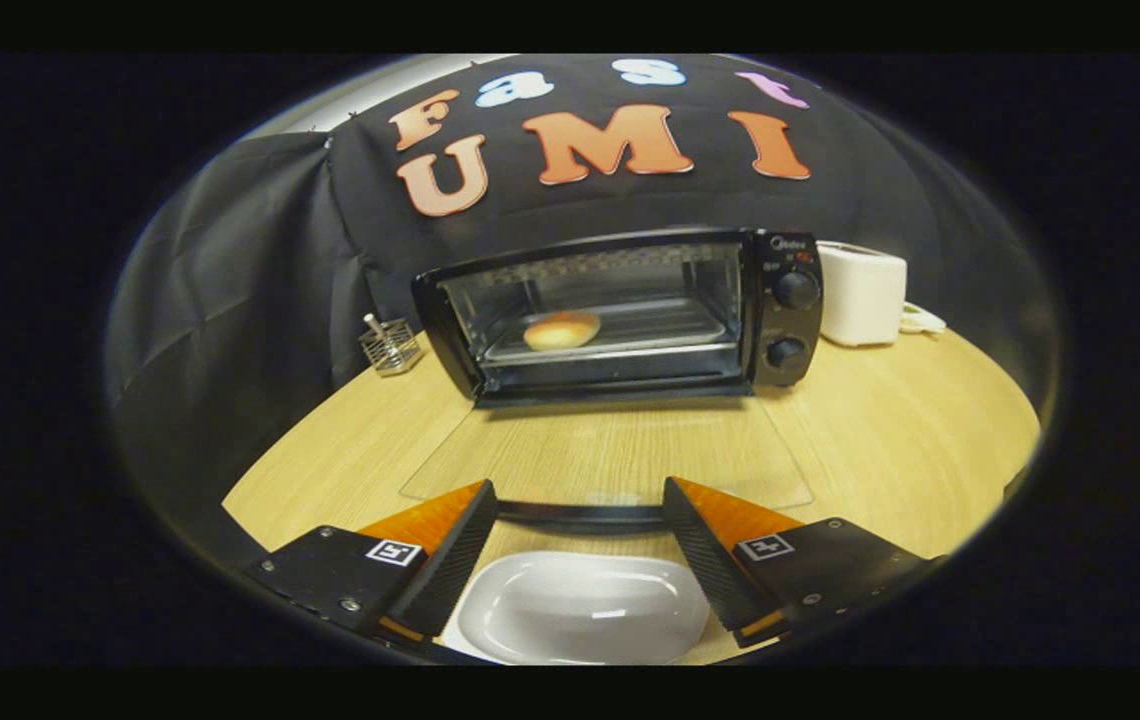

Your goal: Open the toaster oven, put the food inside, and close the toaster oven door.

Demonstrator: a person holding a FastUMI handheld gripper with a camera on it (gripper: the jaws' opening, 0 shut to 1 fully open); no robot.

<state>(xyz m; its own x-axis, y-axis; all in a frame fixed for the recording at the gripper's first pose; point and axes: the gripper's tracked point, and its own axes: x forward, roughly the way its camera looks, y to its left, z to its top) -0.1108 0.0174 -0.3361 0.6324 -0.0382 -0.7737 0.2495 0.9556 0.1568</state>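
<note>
Toaster oven open with the food already inside; the door remains to be closed.

The round golden-brown bun [561, 329] lies on the metal tray within the black toaster oven [620, 310], whose glass door [610, 455] is folded down flat over the pale wooden table [910, 420], its dark handle bar [580, 516] nearest the gripper [580, 520]. The fingers are spread wide and hold nothing, with the handle bar just ahead and between them; an empty white oval dish [585, 605] sits beneath them. To close well, the fingers should probably meet the handle near its middle and lift in an arc about the hinge. Bare table lies on both sides of the door; a wire holder [390, 346] and a white appliance [862, 293] stand beside the oven, well apart from the door's swing.
</note>
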